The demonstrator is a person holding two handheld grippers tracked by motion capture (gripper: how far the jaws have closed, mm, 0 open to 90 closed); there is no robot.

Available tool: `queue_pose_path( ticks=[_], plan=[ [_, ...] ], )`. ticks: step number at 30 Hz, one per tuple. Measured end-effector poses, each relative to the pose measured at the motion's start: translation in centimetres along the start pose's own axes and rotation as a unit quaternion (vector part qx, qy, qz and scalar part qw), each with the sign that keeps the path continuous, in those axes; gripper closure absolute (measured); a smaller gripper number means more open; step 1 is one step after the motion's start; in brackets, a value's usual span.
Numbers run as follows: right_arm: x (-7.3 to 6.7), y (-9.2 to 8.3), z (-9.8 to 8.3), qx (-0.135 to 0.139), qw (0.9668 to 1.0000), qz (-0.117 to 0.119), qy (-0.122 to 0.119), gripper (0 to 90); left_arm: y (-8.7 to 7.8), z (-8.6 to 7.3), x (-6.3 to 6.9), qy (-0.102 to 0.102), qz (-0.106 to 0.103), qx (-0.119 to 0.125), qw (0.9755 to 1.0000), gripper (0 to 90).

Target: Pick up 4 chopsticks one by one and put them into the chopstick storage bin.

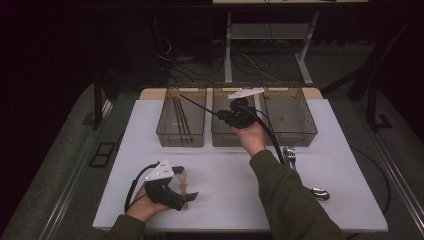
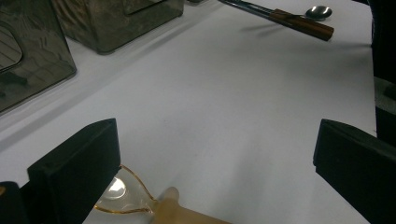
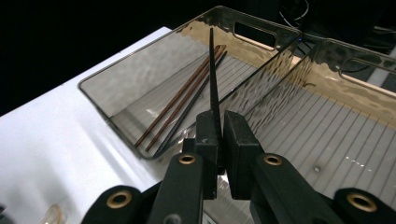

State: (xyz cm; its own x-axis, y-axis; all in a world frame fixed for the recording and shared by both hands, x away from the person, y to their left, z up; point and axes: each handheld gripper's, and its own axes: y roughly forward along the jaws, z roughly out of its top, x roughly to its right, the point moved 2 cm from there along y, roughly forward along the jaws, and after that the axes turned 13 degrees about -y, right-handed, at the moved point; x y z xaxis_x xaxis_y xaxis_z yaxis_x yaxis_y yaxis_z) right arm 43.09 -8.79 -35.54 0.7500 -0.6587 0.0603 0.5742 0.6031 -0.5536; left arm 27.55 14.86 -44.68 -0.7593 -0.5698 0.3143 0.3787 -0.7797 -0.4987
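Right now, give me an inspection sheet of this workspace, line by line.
Surface: white table top, flat and dry.
Job's things: black chopstick clamped in the right gripper, its tip reaching toward the left bin, where three chopsticks lie; middle bin and right bin beside it.
Clutter: amber translucent spoon at the left gripper; wood-handled spoon and fork on the right side of the table.
Grippers: right jaws shut on the chopstick; left jaws wide apart, holding nothing.
Cables: black cable trails from the right gripper; more on the floor behind.
Surroundings: dark room, table legs beyond.
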Motion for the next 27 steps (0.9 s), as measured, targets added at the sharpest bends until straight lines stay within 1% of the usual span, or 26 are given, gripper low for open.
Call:
queue_pose_path(
  ticks=[3,5,9,11,15,16,17,19,25,27],
  plan=[
    [-0.1,0.9,0.7,-0.008,0.9999,-0.011,-0.004,84.8,0.0,0.0,0.1,0.001,0.000,-0.003,1.0000,0.0],
    [-0.1,1.6,1.1,-0.014,0.9998,-0.013,-0.004,84.8,0.0,0.0,0.1,0.003,0.001,-0.004,1.0000,0.0],
    [-0.1,2.8,1.9,-0.030,0.9991,-0.029,-0.011,84.8,0.0,0.0,0.0,0.005,0.001,-0.004,1.0000,0.0],
    [0.0,3.5,2.2,-0.035,0.9987,-0.035,-0.007,84.8,0.0,0.0,0.1,0.007,0.001,-0.005,1.0000,0.0],
    [0.3,4.9,2.5,-0.051,0.9977,-0.045,0.000,84.8,0.0,0.0,0.2,0.002,-0.002,0.000,1.0000,0.0],
    [0.4,5.3,2.6,-0.055,0.9973,-0.048,0.000,84.8,0.0,0.0,0.2,0.006,-0.001,-0.002,1.0000,0.0],
    [0.5,5.6,2.7,-0.058,0.9970,-0.051,-0.001,84.8,0.0,0.0,0.2,0.005,-0.001,-0.004,1.0000,0.0],
    [0.5,6.1,2.9,-0.064,0.9965,-0.053,0.005,84.7,0.0,0.0,0.2,0.005,-0.002,-0.004,1.0000,0.0],
    [0.3,7.5,3.4,-0.080,0.9951,-0.057,0.002,84.7,0.0,0.0,0.2,0.005,-0.004,-0.003,1.0000,0.0],
    [0.2,7.9,3.6,-0.082,0.9950,-0.057,0.001,84.8,0.0,0.0,0.2,0.006,-0.004,-0.004,1.0000,0.0]
  ],
)
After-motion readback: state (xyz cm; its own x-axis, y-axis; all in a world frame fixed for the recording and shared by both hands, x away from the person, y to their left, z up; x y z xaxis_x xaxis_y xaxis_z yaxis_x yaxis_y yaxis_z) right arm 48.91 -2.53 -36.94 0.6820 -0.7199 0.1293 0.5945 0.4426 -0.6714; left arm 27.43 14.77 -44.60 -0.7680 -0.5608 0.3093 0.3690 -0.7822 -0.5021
